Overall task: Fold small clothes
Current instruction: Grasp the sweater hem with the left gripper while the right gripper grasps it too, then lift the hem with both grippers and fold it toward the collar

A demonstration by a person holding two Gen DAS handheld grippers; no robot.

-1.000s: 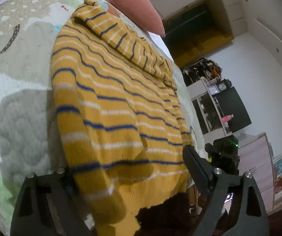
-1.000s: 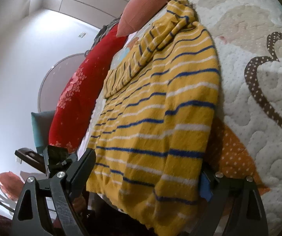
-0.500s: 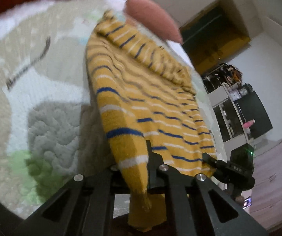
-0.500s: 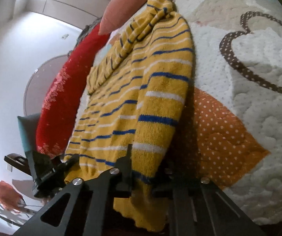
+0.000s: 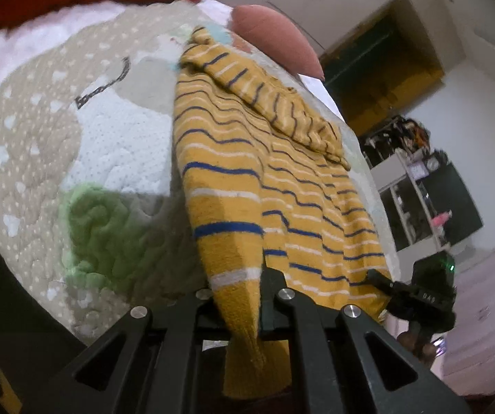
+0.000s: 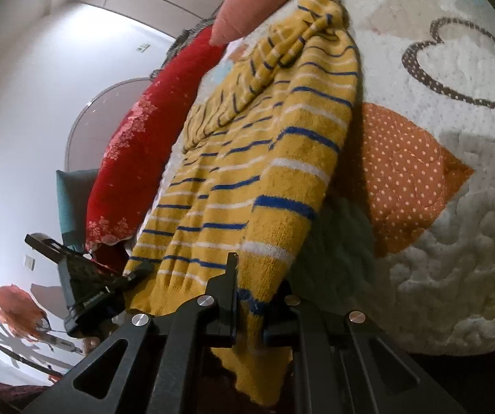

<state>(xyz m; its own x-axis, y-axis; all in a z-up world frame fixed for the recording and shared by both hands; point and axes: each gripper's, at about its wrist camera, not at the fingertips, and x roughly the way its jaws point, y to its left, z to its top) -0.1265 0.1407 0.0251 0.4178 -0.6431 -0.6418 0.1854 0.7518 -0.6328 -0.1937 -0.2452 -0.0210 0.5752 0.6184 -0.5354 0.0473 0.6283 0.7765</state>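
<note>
Sweater [image 5: 282,186] hem at the bed [image 5: 40,158] edge is pinched tight by both tongs, left [image 5: 237,296] and right [image 6: 251,307], ready to lift and fold up.

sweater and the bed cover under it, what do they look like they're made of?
Sweater: looks like a soft, fuzzy knit, wool or acrylic can't be told; nap shows on the yellow, blue and white stripes, and it drapes limply from both closed grippers. Bed cover: quilted fabric, probably cotton with padding; puffy stitched swirls and printed dots, matte.
</note>
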